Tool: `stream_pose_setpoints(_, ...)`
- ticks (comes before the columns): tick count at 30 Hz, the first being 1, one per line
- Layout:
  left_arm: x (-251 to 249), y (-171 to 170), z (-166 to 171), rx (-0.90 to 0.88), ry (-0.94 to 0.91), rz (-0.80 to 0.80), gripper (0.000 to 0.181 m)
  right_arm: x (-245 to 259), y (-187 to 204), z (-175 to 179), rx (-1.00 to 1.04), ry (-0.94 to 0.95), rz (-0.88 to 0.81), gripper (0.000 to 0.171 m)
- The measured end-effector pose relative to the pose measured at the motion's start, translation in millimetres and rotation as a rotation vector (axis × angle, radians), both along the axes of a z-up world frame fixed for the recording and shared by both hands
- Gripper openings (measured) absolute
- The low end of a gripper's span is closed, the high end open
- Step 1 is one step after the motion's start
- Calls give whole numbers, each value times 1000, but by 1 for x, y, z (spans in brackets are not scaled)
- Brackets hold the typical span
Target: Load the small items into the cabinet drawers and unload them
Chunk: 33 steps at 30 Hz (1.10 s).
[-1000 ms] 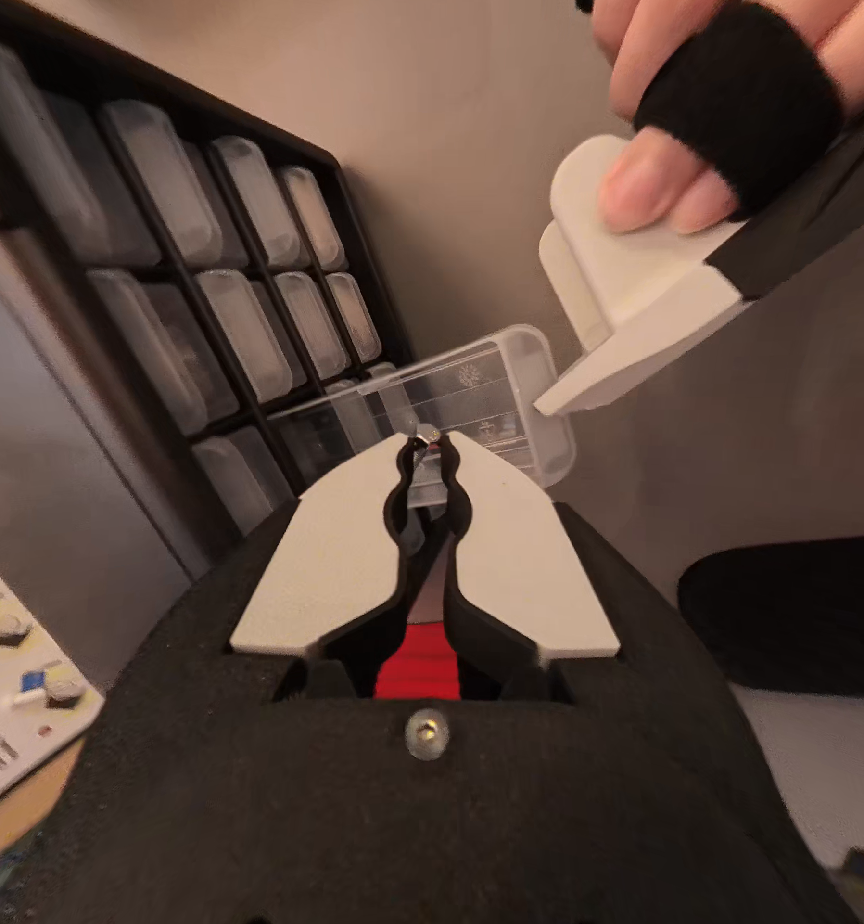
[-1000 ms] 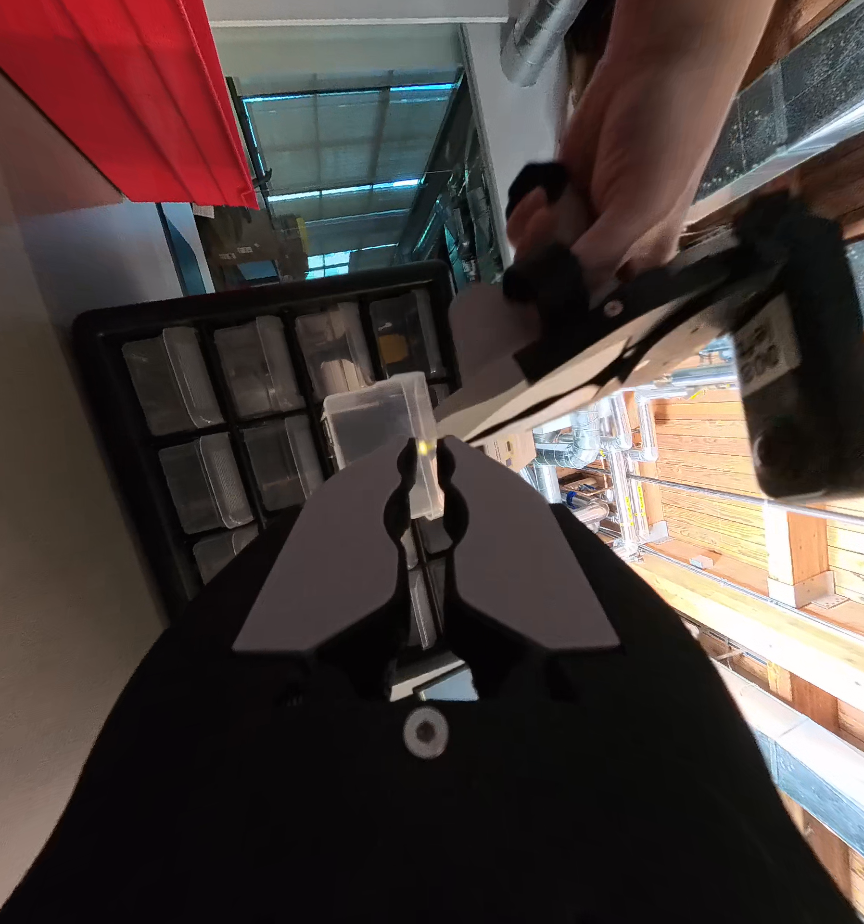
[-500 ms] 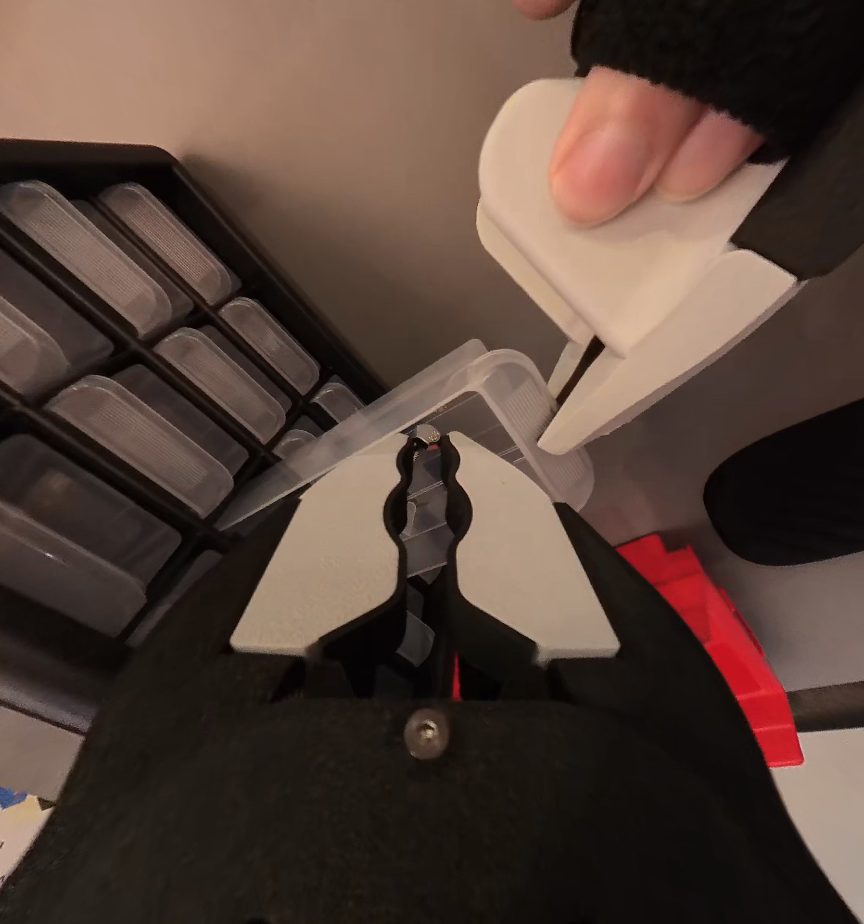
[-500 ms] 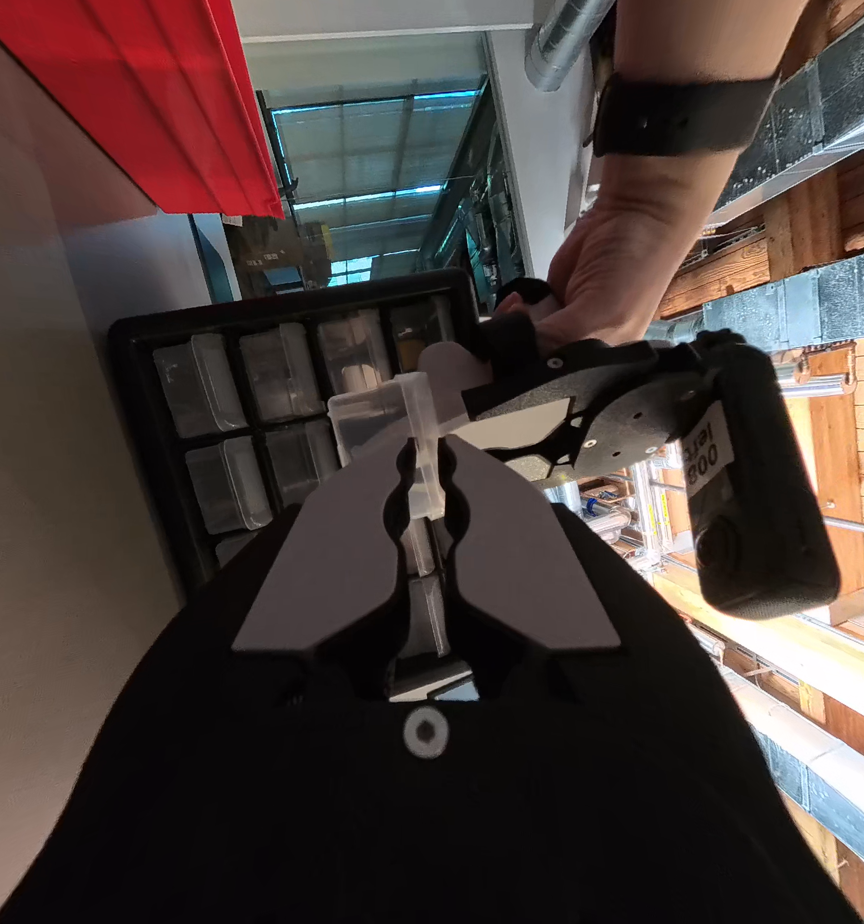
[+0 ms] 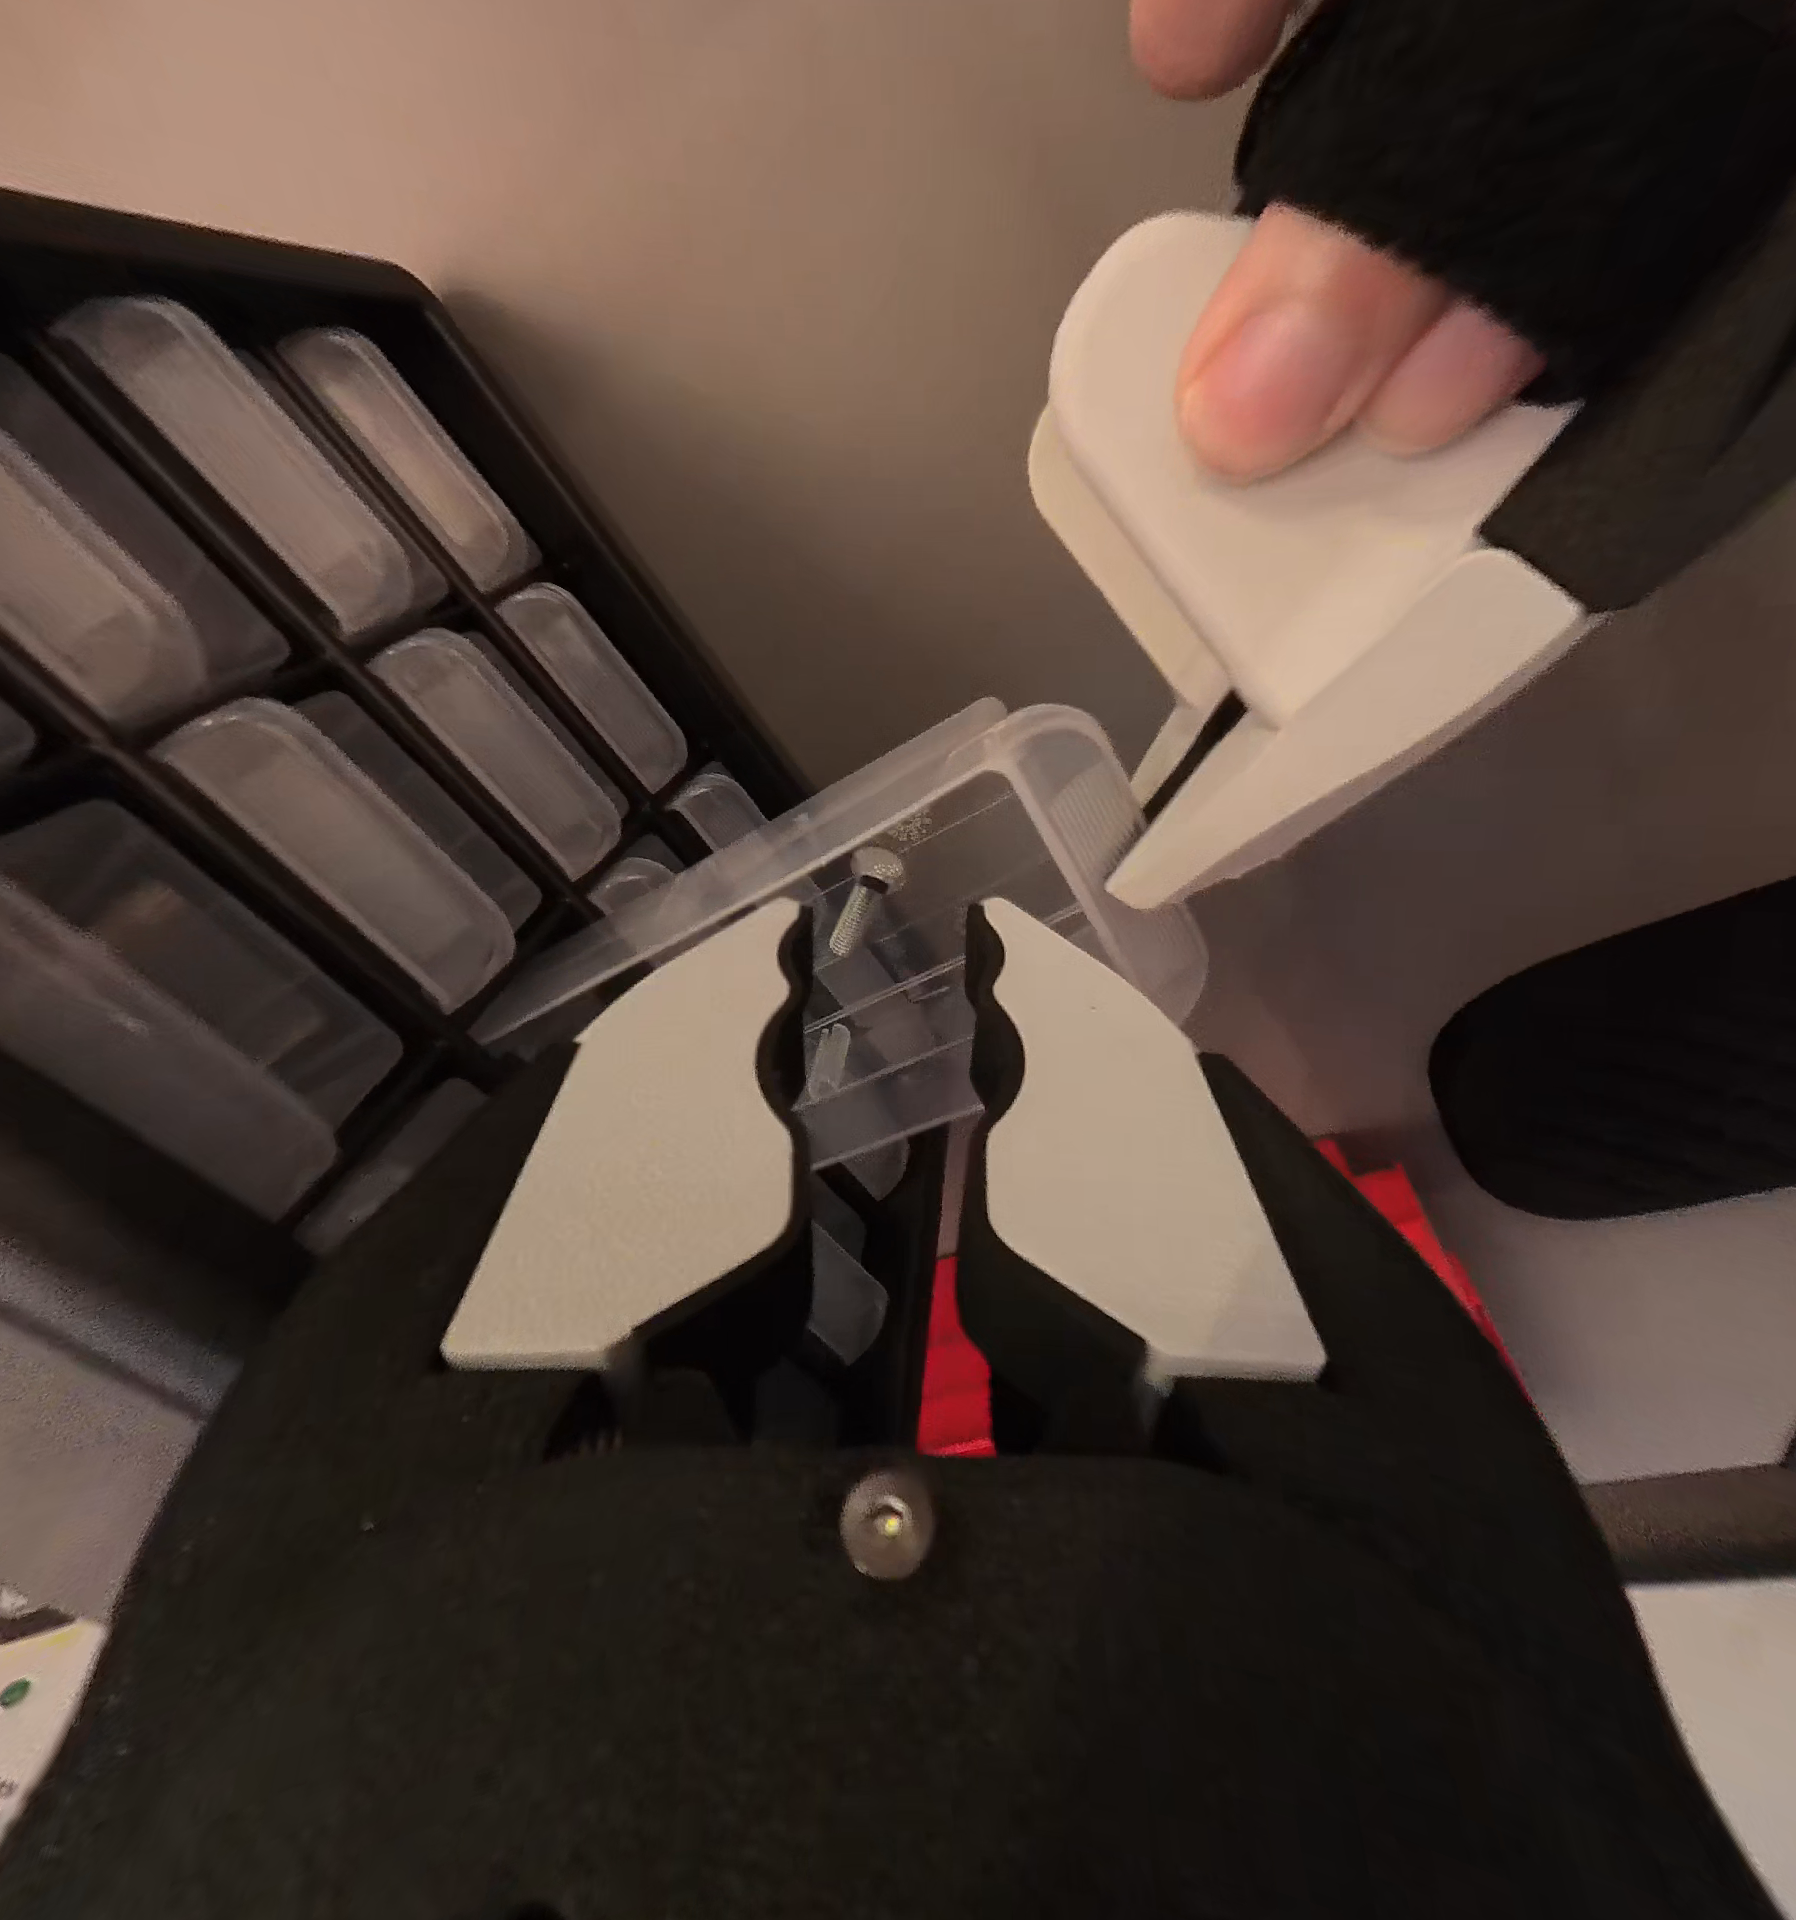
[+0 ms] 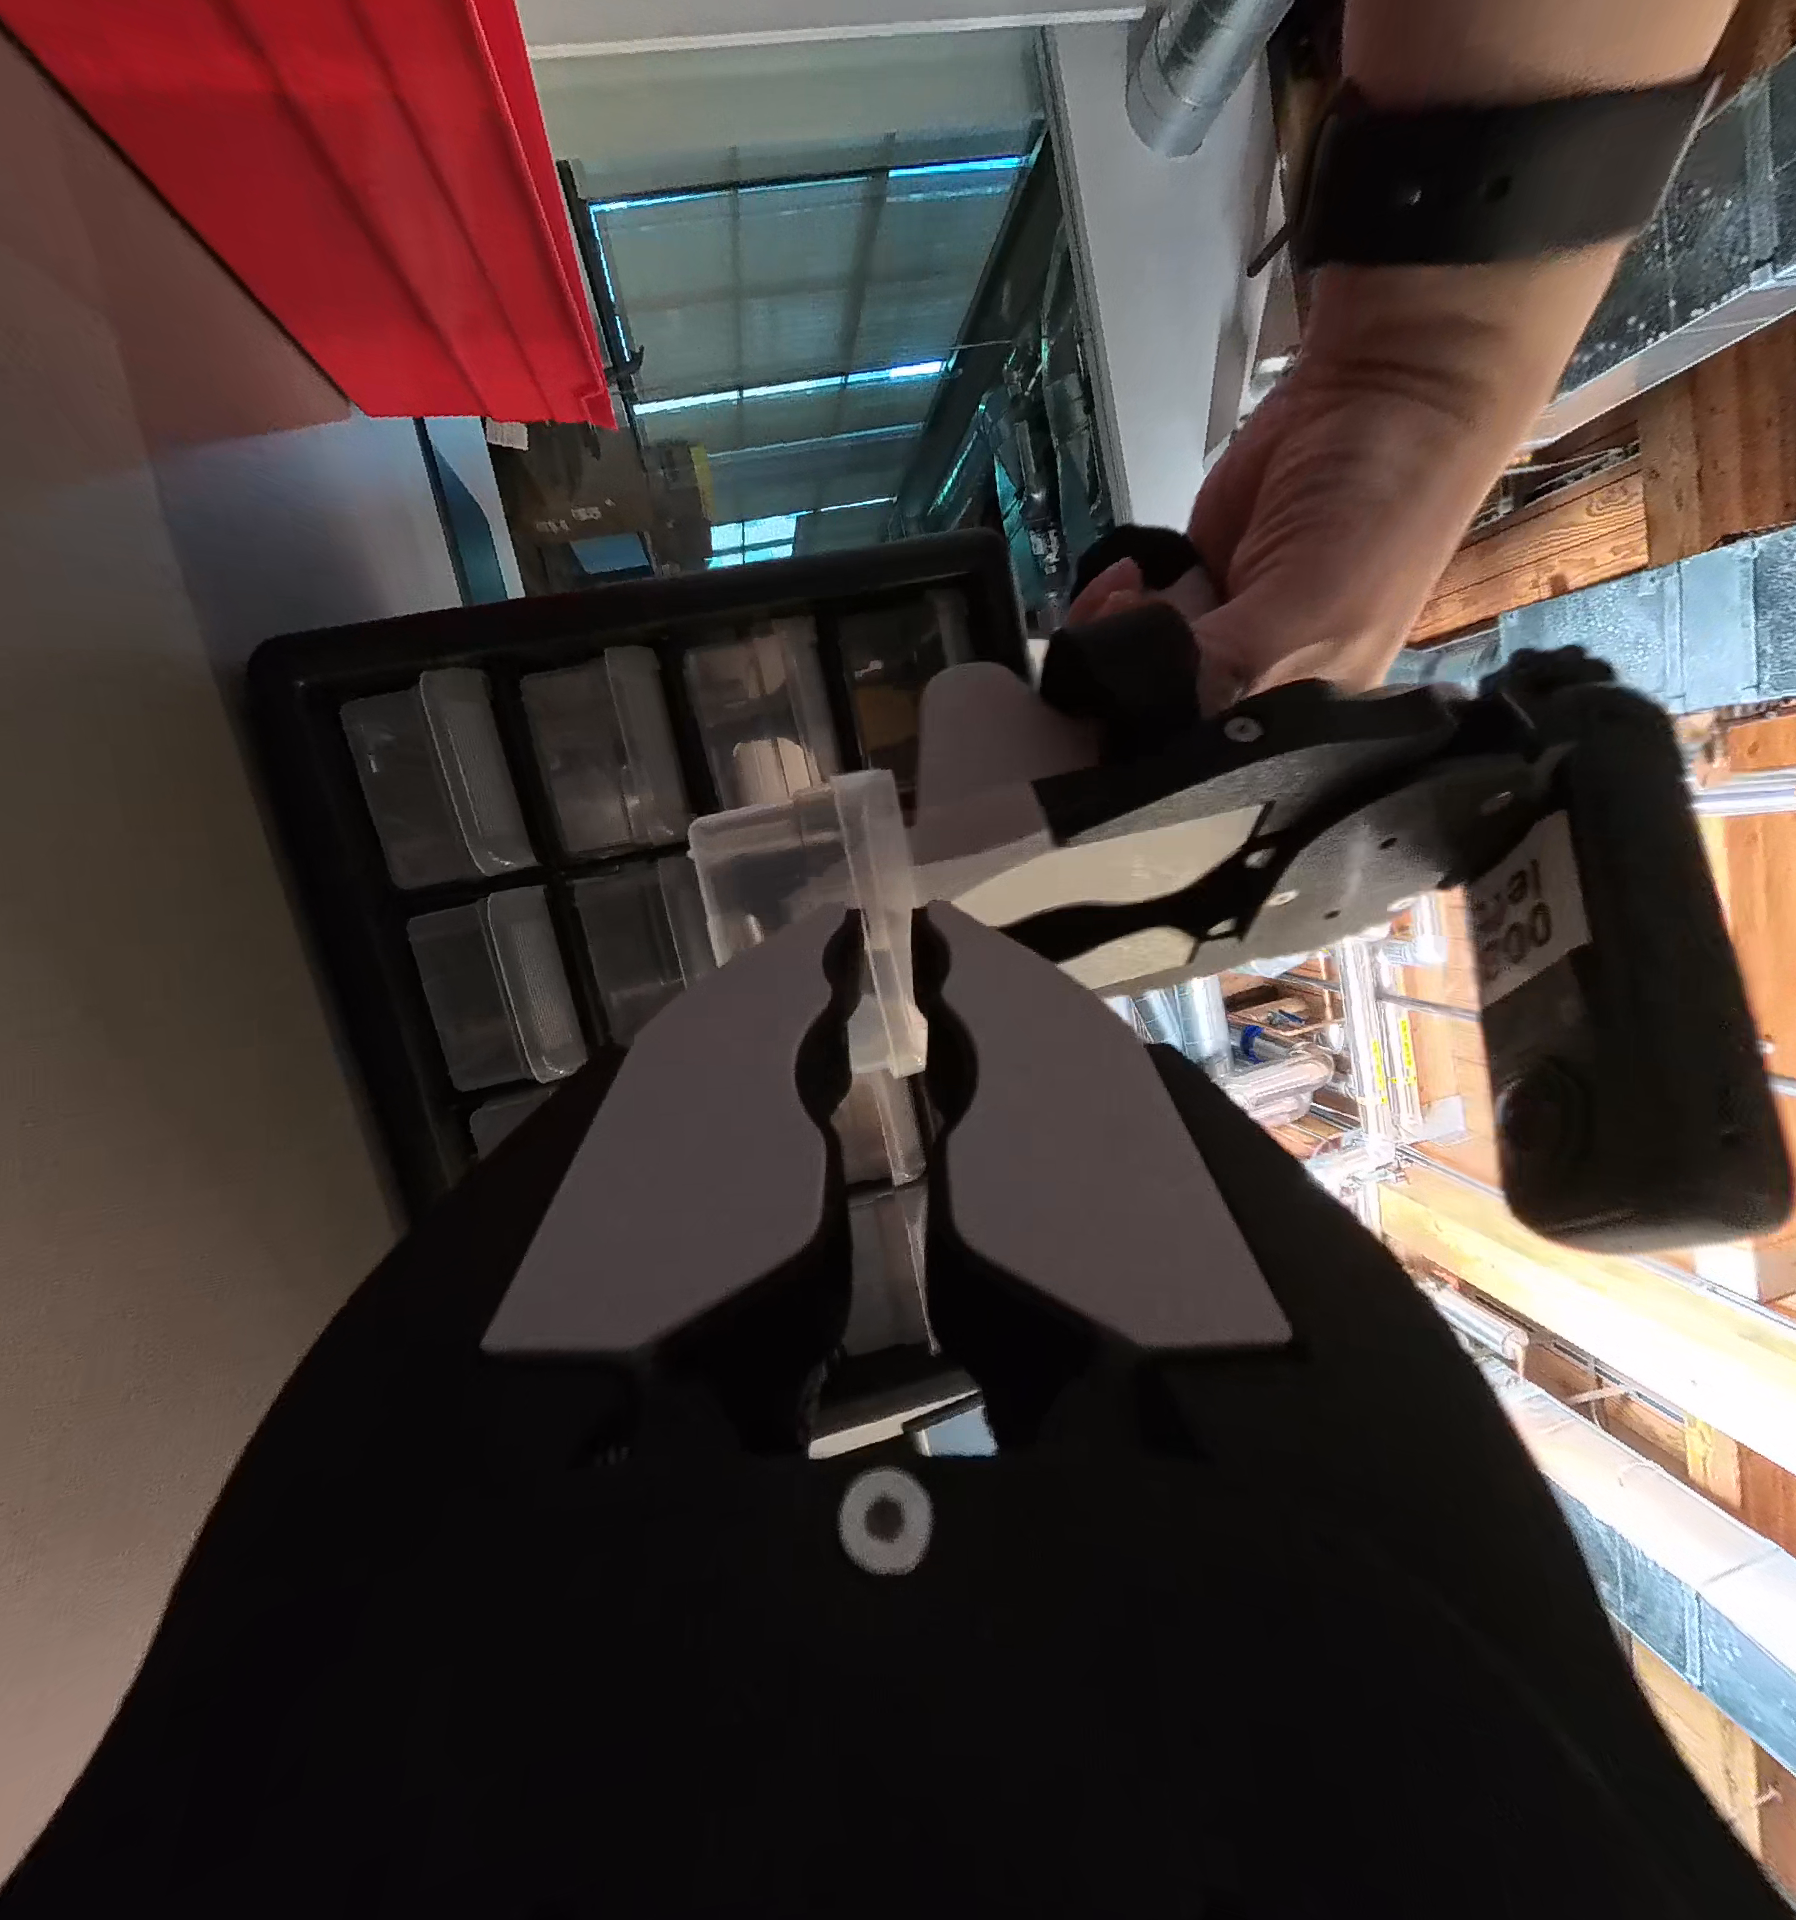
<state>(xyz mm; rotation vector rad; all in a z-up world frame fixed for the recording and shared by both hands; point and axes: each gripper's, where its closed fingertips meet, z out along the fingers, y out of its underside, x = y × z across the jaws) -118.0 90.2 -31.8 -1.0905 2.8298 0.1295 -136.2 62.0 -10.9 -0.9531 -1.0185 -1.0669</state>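
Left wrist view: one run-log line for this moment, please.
left gripper: open above drawer | screw: loose in clear drawer | right gripper: shut on drawer front | cabinet: behind

A workshop or industrial hall, by the look of it — exposed metal ducting (image 6: 1190, 94), timber beams (image 6: 1642, 1340) and high glazed panels (image 6: 821, 260) fill the background. A black small-parts cabinet (image 6: 624, 623) with clear plastic drawers (image 6: 437, 769) stands against a plain wall — typical hardware storage.
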Motion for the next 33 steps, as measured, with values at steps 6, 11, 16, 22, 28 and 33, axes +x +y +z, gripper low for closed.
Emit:
stream_pose_setpoints(6,2,-6,54,6,-300,54,28,-2,6,-3,-9,-5,9,10)
stream_pose_setpoints(11,-32,-6,101,25,-528,124,26,2,22,6,-5,12,-15,10)
stream_pose_setpoints(16,-87,3,114,58,-580,240,26,17,46,1,-65,17,-77,10)
stream_pose_setpoints(22,-148,12,108,82,-590,374,26,28,73,3,-57,-10,-119,10)
stream_pose_setpoints(28,-188,16,102,83,-597,474,26,32,98,3,-74,3,-158,10)
stream_pose_setpoints(33,-201,14,97,59,-612,526,28,33,96,6,-62,38,-164,24)
